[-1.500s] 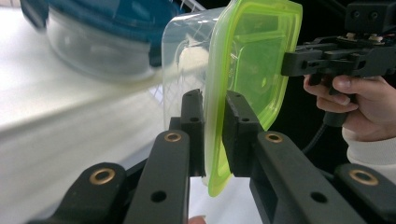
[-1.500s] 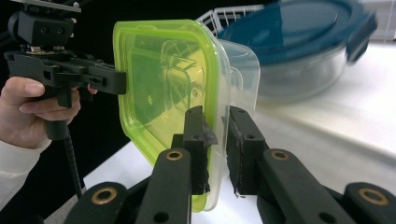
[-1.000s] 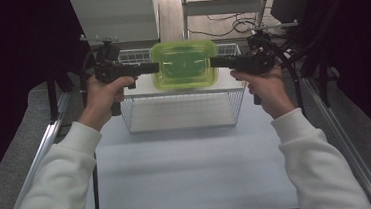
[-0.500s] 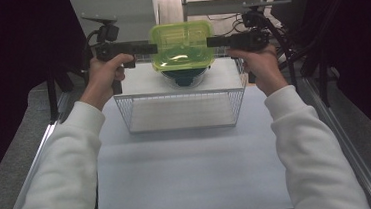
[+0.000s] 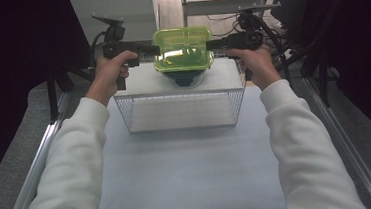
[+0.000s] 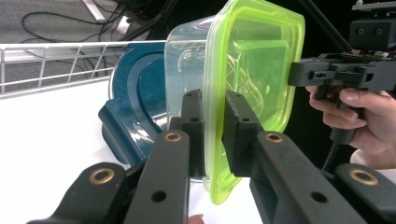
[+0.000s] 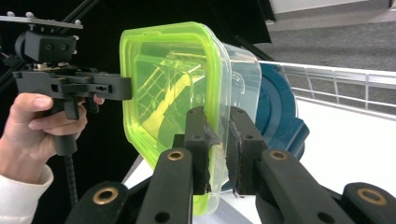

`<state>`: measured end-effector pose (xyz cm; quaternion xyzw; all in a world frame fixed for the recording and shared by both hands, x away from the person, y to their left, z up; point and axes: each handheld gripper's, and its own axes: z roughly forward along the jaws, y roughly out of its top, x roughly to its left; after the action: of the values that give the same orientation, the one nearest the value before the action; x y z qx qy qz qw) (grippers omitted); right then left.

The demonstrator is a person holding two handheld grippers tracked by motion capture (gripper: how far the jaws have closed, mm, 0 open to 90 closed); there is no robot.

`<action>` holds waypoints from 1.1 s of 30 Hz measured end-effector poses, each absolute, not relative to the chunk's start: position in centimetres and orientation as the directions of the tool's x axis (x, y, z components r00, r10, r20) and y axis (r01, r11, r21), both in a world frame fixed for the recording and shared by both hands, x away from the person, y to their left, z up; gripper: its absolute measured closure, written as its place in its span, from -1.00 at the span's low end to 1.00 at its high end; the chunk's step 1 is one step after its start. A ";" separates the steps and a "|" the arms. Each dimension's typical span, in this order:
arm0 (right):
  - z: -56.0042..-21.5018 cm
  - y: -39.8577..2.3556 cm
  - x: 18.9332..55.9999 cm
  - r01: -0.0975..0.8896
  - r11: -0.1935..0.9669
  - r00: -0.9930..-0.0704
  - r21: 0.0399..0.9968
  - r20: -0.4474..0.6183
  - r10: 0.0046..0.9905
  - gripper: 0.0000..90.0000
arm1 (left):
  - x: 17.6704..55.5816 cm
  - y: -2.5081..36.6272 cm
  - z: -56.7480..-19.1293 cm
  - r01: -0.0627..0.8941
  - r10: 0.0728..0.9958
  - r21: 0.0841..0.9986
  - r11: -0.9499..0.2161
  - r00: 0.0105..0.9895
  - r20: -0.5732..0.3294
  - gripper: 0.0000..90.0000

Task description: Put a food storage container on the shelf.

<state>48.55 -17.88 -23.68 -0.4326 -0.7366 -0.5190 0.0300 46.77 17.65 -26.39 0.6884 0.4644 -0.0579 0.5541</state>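
A clear plastic container with a lime-green lid [image 5: 183, 48] hangs level above the far part of a wire basket [image 5: 123, 109]. My left gripper [image 5: 155, 50] is shut on its left rim and my right gripper [image 5: 210, 45] on its right rim. In the left gripper view the jaws [image 6: 215, 102] pinch the green lid's edge [image 6: 254, 60], and the right gripper [image 6: 299, 74] holds the far side. In the right gripper view the jaws [image 7: 218, 116] clamp the lid's edge [image 7: 163, 79] opposite the left gripper [image 7: 123, 86]. Below the container sits a dark blue container [image 5: 184, 77].
The basket has a white floor [image 6: 46, 135] and wire walls [image 7: 336, 79]. It stands on a white table top [image 5: 188, 169] with metal rails along both sides. Cables and dark stands crowd the floor beyond the table's far edge.
Both hands have carried the green-lidded container away from me, from over the basket's middle to over the blue container at its far end. Both grips stay as they were.
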 end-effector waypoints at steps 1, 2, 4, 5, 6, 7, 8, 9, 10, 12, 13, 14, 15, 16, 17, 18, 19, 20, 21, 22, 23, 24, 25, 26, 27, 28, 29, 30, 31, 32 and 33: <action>-23.7 -17.9 48.5 0.668 0.092 -0.624 0.739 0.488 0.611 0.74 | 46.8 17.6 -26.4 0.704 0.577 0.709 0.047 0.560 -0.595 0.77; -23.7 -17.9 48.5 0.672 0.090 -0.620 0.735 0.491 0.611 0.73 | 46.8 17.6 -26.4 0.705 0.579 0.707 0.052 0.556 -0.596 0.77; -23.7 -17.9 48.7 0.678 0.084 -0.614 0.730 0.500 0.611 0.73 | 47.0 17.6 -26.5 0.712 0.581 0.698 0.068 0.540 -0.608 0.77; -23.8 -17.9 48.8 0.682 0.079 -0.608 0.727 0.505 0.612 0.72 | 47.0 17.5 -26.5 0.714 0.581 0.696 0.077 0.535 -0.613 0.76; -23.8 -17.9 48.9 0.688 0.076 -0.602 0.722 0.509 0.615 0.72 | 47.1 17.5 -26.5 0.716 0.582 0.693 0.083 0.530 -0.617 0.76; -23.9 -17.9 49.1 0.692 0.072 -0.598 0.718 0.515 0.615 0.71 | 47.3 17.5 -26.6 0.718 0.582 0.690 0.092 0.524 -0.622 0.76; -24.0 -17.9 49.3 0.703 0.063 -0.588 0.708 0.530 0.611 0.71 | 47.5 17.5 -26.6 0.721 0.579 0.685 0.099 0.518 -0.629 0.76; -24.1 -18.0 49.7 0.714 0.054 -0.579 0.698 0.547 0.604 0.70 | 47.6 17.5 -26.7 0.727 0.575 0.678 0.110 0.510 -0.640 0.75; -24.2 -18.0 49.9 0.721 0.048 -0.573 0.692 0.556 0.601 0.70 | 47.8 17.6 -26.8 0.732 0.573 0.671 0.117 0.502 -0.648 0.75; -24.6 -18.1 50.7 0.743 0.021 -0.547 0.669 0.589 0.595 0.67 | 48.1 17.6 -27.0 0.742 0.566 0.656 0.139 0.484 -0.668 0.73; -24.6 -18.1 50.7 0.743 0.021 -0.547 0.669 0.589 0.595 0.67 | 48.3 17.6 -27.0 0.745 0.563 0.650 0.150 0.476 -0.676 0.73; -24.7 -18.0 51.0 0.748 0.016 -0.540 0.664 0.594 0.597 0.66 | 48.4 17.6 -27.1 0.746 0.562 0.647 0.155 0.473 -0.679 0.72; -24.8 -18.0 51.2 0.753 0.014 -0.534 0.658 0.598 0.598 0.65 | 48.6 17.6 -27.2 0.749 0.561 0.643 0.160 0.467 -0.683 0.71; -25.0 -17.9 51.4 0.757 0.012 -0.527 0.654 0.600 0.602 0.63 | 48.7 17.5 -27.3 0.748 0.560 0.642 0.167 0.464 -0.686 0.70; -25.1 -17.9 51.6 0.761 0.012 -0.523 0.648 0.602 0.603 0.61 | 48.8 17.5 -27.3 0.750 0.561 0.639 0.170 0.460 -0.688 0.69; -25.2 -17.8 51.7 0.764 0.010 -0.519 0.645 0.605 0.604 0.60 | 48.9 17.5 -27.5 0.752 0.561 0.637 0.171 0.457 -0.690 0.67; -25.4 -17.7 52.0 0.766 0.006 -0.513 0.642 0.606 0.608 0.58 | 49.0 17.6 -27.6 0.753 0.560 0.635 0.172 0.455 -0.692 0.65; -25.4 -17.7 52.0 0.766 0.006 -0.513 0.642 0.606 0.608 0.58 | 49.1 17.6 -27.7 0.754 0.557 0.633 0.176 0.454 -0.696 0.65; -25.5 -17.5 52.1 0.766 0.003 -0.512 0.643 0.607 0.607 0.57 | 49.1 17.6 -27.7 0.753 0.560 0.635 0.175 0.454 -0.693 0.63; -25.6 -17.6 52.1 0.766 0.005 -0.513 0.642 0.608 0.606 0.57 | 49.1 17.6 -27.7 0.753 0.560 0.635 0.175 0.454 -0.693 0.62; -25.6 -17.6 52.1 0.766 0.005 -0.513 0.642 0.608 0.606 0.57 | 49.0 17.6 -27.7 0.748 0.562 0.640 0.175 0.457 -0.689 0.62; -25.6 -17.6 52.2 0.767 0.001 -0.513 0.642 0.611 0.603 0.56 | 49.0 17.5 -27.7 0.746 0.570 0.645 0.169 0.460 -0.681 0.61; -25.7 -17.6 52.2 0.768 0.000 -0.511 0.641 0.613 0.602 0.54 | 49.0 17.4 -27.7 0.744 0.582 0.646 0.169 0.454 -0.675 0.56; -25.8 -17.6 52.2 0.768 0.005 -0.512 0.640 0.610 0.605 0.48 | 49.1 17.3 -27.7 0.744 0.597 0.650 0.159 0.452 -0.663 0.49; -25.8 -17.6 52.2 0.763 0.008 -0.516 0.646 0.602 0.609 0.40 | 49.1 17.3 -27.9 0.741 0.601 0.654 0.152 0.456 -0.657 0.42; -25.9 -17.5 52.2 0.757 0.010 -0.521 0.654 0.593 0.614 0.08 | 49.1 17.3 -27.9 0.736 0.605 0.660 0.149 0.460 -0.650 0.26; -25.9 -17.5 52.2 0.757 0.010 -0.521 0.654 0.593 0.614 0.08 | 49.1 17.3 -27.9 0.725 0.616 0.673 0.148 0.464 -0.636 0.26; -25.9 -17.5 52.3 0.754 0.007 -0.519 0.656 0.590 0.618 -0.05 | 49.0 17.3 -27.9 0.715 0.627 0.683 0.151 0.465 -0.625 0.14; -25.9 -17.5 52.3 0.751 0.002 -0.519 0.661 0.588 0.620 -0.13 | 49.0 17.3 -27.8 0.706 0.623 0.690 0.161 0.469 -0.625 0.00; -25.8 -17.6 52.2 0.745 -0.003 -0.522 0.667 0.586 0.619 -0.19 | 48.9 17.5 -27.7 0.699 0.619 0.694 0.171 0.472 -0.628 -0.12; -25.8 -17.8 52.1 0.736 -0.008 -0.529 0.677 0.581 0.618 -0.25 | 48.8 17.6 -27.5 0.689 0.623 0.702 0.181 0.472 -0.624 -0.22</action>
<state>52.07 -17.77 -25.77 -0.4822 -0.7020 -0.5210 0.0563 48.78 17.61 -27.54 0.6392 0.5132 -0.0285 0.5721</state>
